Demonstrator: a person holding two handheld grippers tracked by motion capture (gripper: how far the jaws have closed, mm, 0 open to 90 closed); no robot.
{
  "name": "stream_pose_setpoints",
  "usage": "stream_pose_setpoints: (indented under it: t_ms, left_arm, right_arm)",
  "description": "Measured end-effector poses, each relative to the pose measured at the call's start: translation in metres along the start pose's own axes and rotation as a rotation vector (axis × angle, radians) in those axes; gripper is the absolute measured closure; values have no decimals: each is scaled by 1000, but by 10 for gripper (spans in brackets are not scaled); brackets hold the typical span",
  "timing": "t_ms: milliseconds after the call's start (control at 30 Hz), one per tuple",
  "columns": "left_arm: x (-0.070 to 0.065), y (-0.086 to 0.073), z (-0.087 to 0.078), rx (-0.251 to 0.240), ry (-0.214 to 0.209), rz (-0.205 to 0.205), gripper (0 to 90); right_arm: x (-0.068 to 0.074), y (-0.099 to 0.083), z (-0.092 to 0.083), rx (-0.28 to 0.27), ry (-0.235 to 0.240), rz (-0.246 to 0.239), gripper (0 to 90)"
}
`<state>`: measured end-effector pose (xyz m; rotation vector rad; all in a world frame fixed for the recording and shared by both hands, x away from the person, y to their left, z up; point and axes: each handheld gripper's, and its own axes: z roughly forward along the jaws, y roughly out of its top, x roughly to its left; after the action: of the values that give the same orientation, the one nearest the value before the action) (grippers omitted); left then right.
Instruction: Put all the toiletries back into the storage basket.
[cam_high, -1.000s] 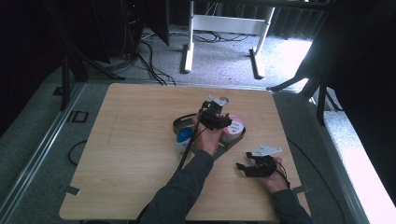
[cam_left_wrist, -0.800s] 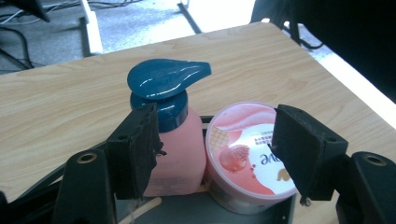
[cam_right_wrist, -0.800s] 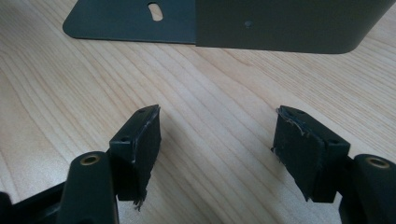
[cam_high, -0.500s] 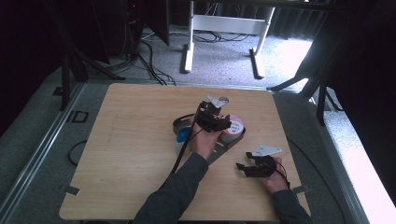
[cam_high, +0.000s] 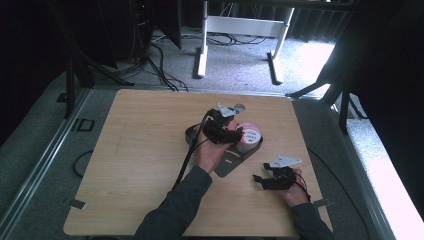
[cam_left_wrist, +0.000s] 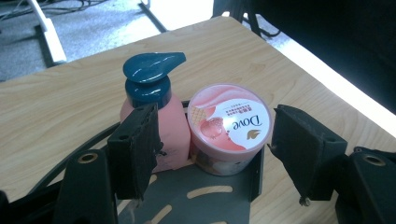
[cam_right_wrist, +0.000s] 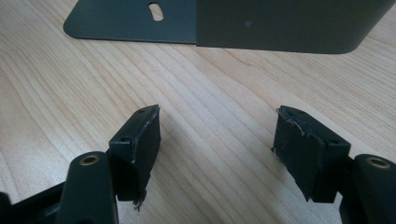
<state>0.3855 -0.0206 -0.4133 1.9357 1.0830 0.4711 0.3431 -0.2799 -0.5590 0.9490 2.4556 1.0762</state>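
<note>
Both claws gaping, left claw (cam_left_wrist: 215, 154) hovering empty over Dove tub (cam_left_wrist: 229, 123) beside pump bottle (cam_left_wrist: 154, 116), right claw (cam_right_wrist: 217, 154) idling on counter (cam_right_wrist: 210, 93).

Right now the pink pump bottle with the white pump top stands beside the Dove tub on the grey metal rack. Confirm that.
Not quite: the pump top is dark blue, not white, as the left gripper view shows. The rest holds: the pink pump bottle stands beside the Dove tub on the grey metal rack.
</note>
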Motion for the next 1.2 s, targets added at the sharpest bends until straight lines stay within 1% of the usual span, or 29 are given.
stream_pose_setpoints:
  t_ms: [100, 167, 233, 267, 300, 333, 367, 433, 500, 567, 600, 633, 667, 767, 800, 833, 867, 900, 933, 967, 1067, 1133, 1200]
  left_arm:
    - [3, -2, -6, -6, -7, 13, 334]
    - [5, -4, -10, -4, -19, 20, 335]
    - [7, -5, -13, -9, -28, 47, 335]
    - [8, -6, -14, -17, -43, 68, 336]
    - [8, -6, -16, -18, -44, 90, 344]
    - [9, -6, -17, -16, -40, 102, 348]
    - [10, -7, -19, -19, -52, 108, 348]
    - [11, -7, -22, -19, -52, 124, 348]
    - [14, -8, -24, -15, -65, 126, 348]
    - [16, -8, -24, -10, -66, 131, 349]
    - [18, -10, -26, -4, -77, 152, 349]
    - [18, -10, -26, -4, -77, 152, 349]
    - [19, -11, -28, -2, -75, 177, 349]
    - [22, -11, -30, 8, -85, 200, 349]
    - [22, -11, -30, 8, -85, 200, 349]
    - [26, -13, -31, 22, -96, 208, 349]
    - [28, -14, -31, 26, -102, 209, 349]
    - [28, -14, -31, 26, -102, 209, 349]
    - [29, -15, -31, 28, -111, 211, 349]
    - [32, -17, -33, 18, -127, 210, 349]
    - [35, -19, -34, 15, -139, 206, 351]
    - [38, -21, -35, 21, -138, 211, 350]
    - [42, -23, -37, 23, -144, 205, 349]
  right_arm:
    - [0, 0, 0, 0, 1, -1, 315]
    - [0, 0, 0, 0, 0, -2, 315]
    - [0, 0, 0, 0, 1, 0, 315]
    - [0, 0, 0, -1, 1, 0, 314]
    - [0, 0, 0, -1, 1, -1, 313]
    - [0, 0, 0, -1, 1, -1, 311]
    - [0, 0, 0, 0, 3, -2, 308]
    - [0, 0, 0, 0, 2, -2, 308]
    - [0, 0, 0, 0, 3, -3, 308]
    - [0, 0, 0, 0, 3, -2, 308]
    - [0, 0, 0, 0, 3, -2, 307]
    - [0, 0, 0, 0, 3, -2, 307]
    - [0, 0, 0, 0, 3, -2, 307]
    - [0, 0, 0, 0, 3, -2, 307]
    - [0, 0, 0, 0, 3, -2, 307]
    - [0, 0, 0, 1, 4, -3, 307]
    - [0, 0, 0, 1, 4, -3, 307]
    - [0, 0, 0, 1, 4, -3, 307]
    - [0, 0, 0, 1, 4, -3, 307]
    - [0, 0, 0, 1, 4, -3, 307]
    - [0, 0, 0, 0, 4, -3, 306]
    - [0, 0, 0, 0, 4, -3, 307]
    - [0, 0, 0, 0, 4, -3, 306]
